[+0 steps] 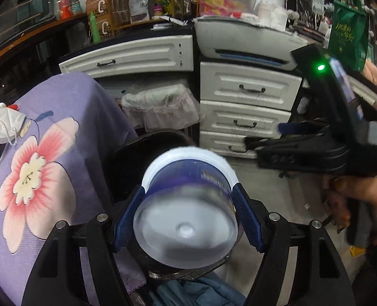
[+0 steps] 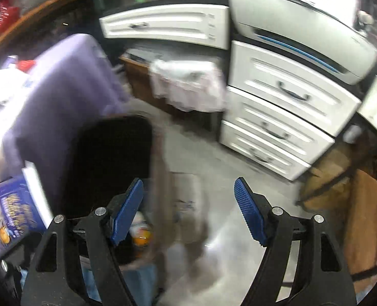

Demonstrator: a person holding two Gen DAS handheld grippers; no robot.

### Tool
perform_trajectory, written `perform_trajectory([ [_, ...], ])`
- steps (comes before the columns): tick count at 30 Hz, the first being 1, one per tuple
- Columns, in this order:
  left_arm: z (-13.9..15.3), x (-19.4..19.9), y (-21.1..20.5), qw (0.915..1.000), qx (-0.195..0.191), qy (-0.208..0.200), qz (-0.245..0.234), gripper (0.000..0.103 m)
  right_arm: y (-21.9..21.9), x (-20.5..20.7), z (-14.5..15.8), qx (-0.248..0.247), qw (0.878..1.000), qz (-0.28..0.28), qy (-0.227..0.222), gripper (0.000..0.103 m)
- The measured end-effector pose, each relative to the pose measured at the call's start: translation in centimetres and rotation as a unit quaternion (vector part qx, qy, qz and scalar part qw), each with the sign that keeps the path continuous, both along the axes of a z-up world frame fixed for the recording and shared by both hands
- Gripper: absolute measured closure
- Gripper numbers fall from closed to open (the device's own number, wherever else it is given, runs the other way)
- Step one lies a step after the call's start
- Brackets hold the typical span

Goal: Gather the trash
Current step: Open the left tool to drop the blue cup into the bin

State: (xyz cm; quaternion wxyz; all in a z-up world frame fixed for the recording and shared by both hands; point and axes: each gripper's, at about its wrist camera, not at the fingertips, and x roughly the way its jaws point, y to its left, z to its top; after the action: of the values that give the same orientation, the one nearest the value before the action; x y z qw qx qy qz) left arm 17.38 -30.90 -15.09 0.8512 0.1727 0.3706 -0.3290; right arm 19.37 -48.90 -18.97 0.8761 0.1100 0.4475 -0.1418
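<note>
Listing by view, with the black bin (image 1: 147,158) as landmark.

Left wrist view:
- Left gripper (image 1: 188,214): jaws clamped on a blue-labelled plastic tub (image 1: 188,204), base toward the camera, white rim pointing away.
- Tub position: held in the air just above the black bin, overlapping its near rim.
- Purple floral cloth (image 1: 48,153): left of the bin, draped over a surface; a white face mask (image 1: 2,125) lies on it, well apart from the bin.
- White drawer unit (image 1: 247,109): beyond the bin, to its right.
- Right gripper body: right of the bin, held in a hand (image 1: 362,199).

Right wrist view (blurred):
- Right gripper (image 2: 188,209): jaws spread, nothing between them.
- Black bin (image 2: 111,158): ahead and left; something orange and white lies inside, kind unclear.
- Tub (image 2: 12,204): at the left edge, beside the bin.

Risks, as judgement:
- Tub sits over the near rim; released now, it may strike the edge and fall to the floor.
- Smooth tapered wall may slip between the pads.
</note>
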Motion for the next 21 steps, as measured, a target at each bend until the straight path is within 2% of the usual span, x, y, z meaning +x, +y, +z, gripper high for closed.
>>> perform_trajectory([
  [3, -1.4, 0.4, -0.4, 0.9998, 0.021, -0.004, 0.002, 0.034, -1.0, -1.0, -0.6, 0.022, 1.000, -0.015, 0.004, 0.029],
  [5, -2.2, 0.8, -0.7, 0.9996, 0.028, 0.001, 0.004, 0.041, -1.1, -1.6, -0.9, 0.021, 1.000, -0.018, 0.006, 0.029],
  [13, -3.9, 1.6, -1.2, 0.9988, 0.046, 0.010, 0.015, 0.042, -0.8, -2.4, -1.5, 0.035, 0.999, -0.030, 0.003, 0.029],
  [15, -3.8, 1.4, -1.1, 0.9985, 0.052, 0.008, 0.014, 0.036, -0.8, -2.6, -1.5, 0.043, 0.999, -0.031, 0.002, 0.029],
  [16, -3.7, 1.3, -1.2, 0.9984, 0.055, 0.004, 0.013, 0.025, -0.8, -2.7, -1.4, 0.044, 0.999, -0.030, 0.000, 0.029],
  [17, -3.5, 1.0, -1.1, 0.9985, 0.053, -0.003, 0.011, 0.020, -0.7, -2.7, -1.2, 0.043, 0.999, -0.029, -0.002, 0.029],
  [21, -2.5, 0.4, -0.6, 0.9993, 0.037, 0.000, 0.009, 0.018, -0.5, -2.7, -0.6, 0.045, 0.999, -0.029, -0.007, 0.029],
])
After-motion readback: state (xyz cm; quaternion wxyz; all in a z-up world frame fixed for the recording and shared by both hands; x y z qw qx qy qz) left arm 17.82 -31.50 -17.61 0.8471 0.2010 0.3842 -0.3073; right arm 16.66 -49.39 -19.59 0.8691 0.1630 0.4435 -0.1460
